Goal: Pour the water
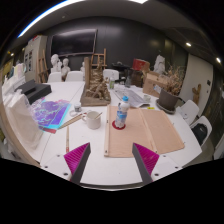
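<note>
A small water bottle (121, 115) with a blue label and red cap stands upright at the far end of a wooden cutting board (124, 134). Left of it a white cup (94, 119) sits on the white table (95, 168). My gripper (112, 160) hovers over the table's near part, open, with nothing between its magenta pads. The bottle and cup lie well beyond the fingertips. The left finger (78, 160) is above bare table and the right finger (146, 158) overlaps the board's near corner.
A second wooden board (165, 130) lies right of the first. A colourful book (50, 113) and a large white sheet (22, 125) lie to the left. A wooden rack (96, 78), boxes and clutter crowd the far table. Chairs (190, 112) stand at the right.
</note>
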Available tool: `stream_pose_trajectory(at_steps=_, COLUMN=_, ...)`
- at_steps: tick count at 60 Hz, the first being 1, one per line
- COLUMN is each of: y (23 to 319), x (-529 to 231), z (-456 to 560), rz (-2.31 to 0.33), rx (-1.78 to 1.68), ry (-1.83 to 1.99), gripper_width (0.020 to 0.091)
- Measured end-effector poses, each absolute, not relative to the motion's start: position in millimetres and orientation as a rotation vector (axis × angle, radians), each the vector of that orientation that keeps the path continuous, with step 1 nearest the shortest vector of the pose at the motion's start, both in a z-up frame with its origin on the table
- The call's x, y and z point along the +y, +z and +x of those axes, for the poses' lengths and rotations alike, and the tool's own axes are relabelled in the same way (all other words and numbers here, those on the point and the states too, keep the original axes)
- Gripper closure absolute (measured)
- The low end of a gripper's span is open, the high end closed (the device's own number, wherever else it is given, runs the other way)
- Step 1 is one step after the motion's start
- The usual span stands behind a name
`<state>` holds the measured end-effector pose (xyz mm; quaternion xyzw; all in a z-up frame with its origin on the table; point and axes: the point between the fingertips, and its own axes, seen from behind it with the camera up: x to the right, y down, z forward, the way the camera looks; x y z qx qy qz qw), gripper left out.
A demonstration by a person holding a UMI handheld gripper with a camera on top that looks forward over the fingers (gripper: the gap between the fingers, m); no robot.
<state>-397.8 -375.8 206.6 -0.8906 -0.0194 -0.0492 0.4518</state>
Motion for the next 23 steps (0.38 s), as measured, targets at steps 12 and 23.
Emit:
stream_pose_trajectory(at_steps=12, y=208, x=-391, z=-401, rz=-2.216, rx=-0.013, ry=-0.126, gripper_width=0.0246)
stream_pose_trajectory(at_steps=23, y=207, x=-395, z=-408, rz=-2.22, rx=-0.019, ry=-0.138, gripper_width=0.0246)
